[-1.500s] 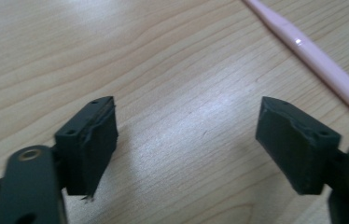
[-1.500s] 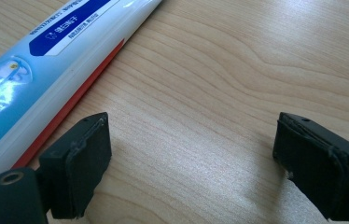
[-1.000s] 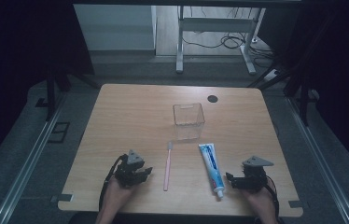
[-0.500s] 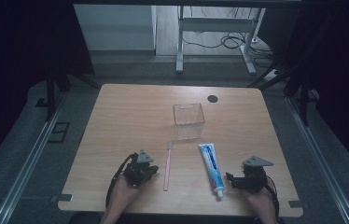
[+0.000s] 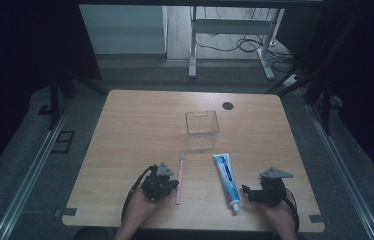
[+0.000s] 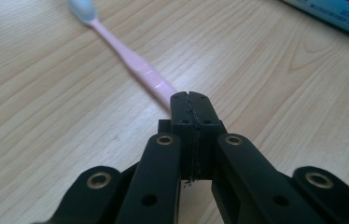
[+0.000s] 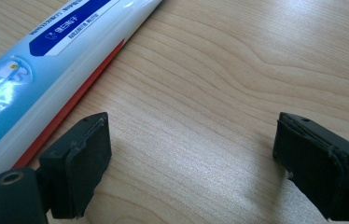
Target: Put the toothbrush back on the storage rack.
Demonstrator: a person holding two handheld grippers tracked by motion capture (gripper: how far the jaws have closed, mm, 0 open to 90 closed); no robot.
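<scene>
The pink toothbrush (image 5: pixel 179 175) lies flat on the wooden surface (image 5: pixel 125 135), its handle running towards the person's edge and its pale bristle head (image 6: pixel 82 10) pointing away, towards the clear plastic box (image 5: pixel 202 129). The left gripper (image 5: pixel 172 184) sits just left of the toothbrush, at the near half of the handle. In the left gripper view its jaws are pressed together, having just been closing, with no gap between the pads, and the pink handle (image 6: pixel 137 70) runs away from their tips across the wood; whether the handle's end is pinched between the pads or merely lies under the tips cannot be told.

To the right of the toothbrush, apart from it and roughly parallel, lies a white and blue toothpaste tube (image 5: pixel 226 179), its cap end towards the person and its flat end towards the clear box. The right gripper (image 5: pixel 247 192) rests just right of the tube's cap end, held in the person's right hand (image 5: pixel 277 215). In the right gripper view its jaws stand wide apart with only bare wood between them, and the tube (image 7: pixel 46 60) lies beside one jaw, not between the two.

The box stands upright beyond the toothbrush head, near the middle of the surface. A small dark round spot (image 5: pixel 227 105) lies on the surface further back, right of the box.
</scene>
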